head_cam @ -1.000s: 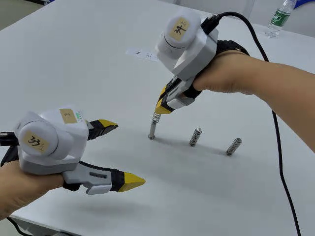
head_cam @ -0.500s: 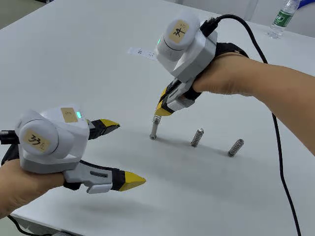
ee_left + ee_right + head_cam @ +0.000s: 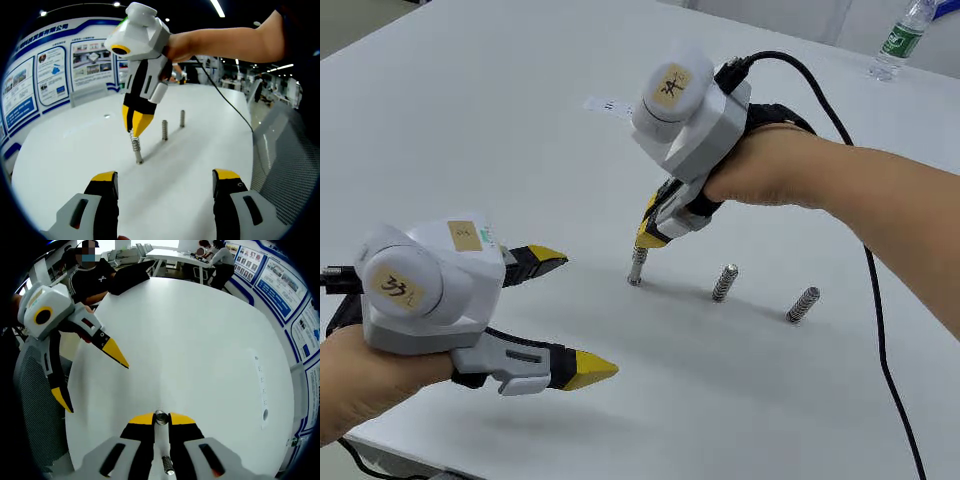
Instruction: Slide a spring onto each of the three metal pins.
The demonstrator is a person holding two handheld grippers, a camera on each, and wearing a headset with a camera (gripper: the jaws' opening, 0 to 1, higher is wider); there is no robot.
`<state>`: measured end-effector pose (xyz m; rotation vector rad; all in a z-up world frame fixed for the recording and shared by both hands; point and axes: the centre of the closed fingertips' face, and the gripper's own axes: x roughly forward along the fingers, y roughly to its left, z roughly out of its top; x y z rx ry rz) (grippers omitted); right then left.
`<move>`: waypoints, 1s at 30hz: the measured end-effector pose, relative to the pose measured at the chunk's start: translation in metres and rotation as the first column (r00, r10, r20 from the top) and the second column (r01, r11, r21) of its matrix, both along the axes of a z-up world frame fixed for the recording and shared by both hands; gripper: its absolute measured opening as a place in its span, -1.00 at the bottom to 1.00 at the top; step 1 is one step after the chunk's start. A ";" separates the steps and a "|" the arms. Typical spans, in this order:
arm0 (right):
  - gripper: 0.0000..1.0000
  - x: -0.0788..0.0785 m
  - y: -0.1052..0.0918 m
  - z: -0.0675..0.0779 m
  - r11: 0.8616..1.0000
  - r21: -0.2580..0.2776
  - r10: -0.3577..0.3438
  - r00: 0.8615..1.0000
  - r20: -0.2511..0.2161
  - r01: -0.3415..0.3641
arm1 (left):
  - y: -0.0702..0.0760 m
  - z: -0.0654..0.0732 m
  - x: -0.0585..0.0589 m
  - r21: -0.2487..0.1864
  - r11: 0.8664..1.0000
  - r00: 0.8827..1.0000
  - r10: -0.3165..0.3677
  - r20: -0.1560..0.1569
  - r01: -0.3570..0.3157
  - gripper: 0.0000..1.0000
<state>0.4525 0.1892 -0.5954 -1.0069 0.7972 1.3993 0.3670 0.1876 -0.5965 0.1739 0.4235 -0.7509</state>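
Over the unfinished pin, right claw is clamping a partly threaded spring upright, aligning it for sliding down; middle pin and end pin are carrying springs. Left claw is hovering spread apart, clear of the work

Down comes the right gripper: its yellow tips now sit lower on the pin at the end of the row toward the table's left edge. The spring it pinches rides further down, and less bare pin shows beneath than a second ago.
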 end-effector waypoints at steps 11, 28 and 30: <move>-0.77 -0.001 -0.002 -0.025 0.999 -0.011 -0.037 0.999 -0.011 0.037 | 0.000 -0.003 -0.001 -0.002 1.000 1.000 0.004 -0.009 -0.004 0.56; -0.75 0.000 -0.003 -0.030 0.999 0.012 -0.047 0.999 -0.017 0.047 | 0.000 -0.004 0.000 -0.003 1.000 1.000 0.004 -0.010 -0.004 0.55; -0.72 0.000 -0.004 -0.030 0.999 0.015 -0.044 0.999 -0.009 0.045 | 0.000 -0.004 0.000 -0.002 1.000 1.000 0.004 -0.010 -0.004 0.55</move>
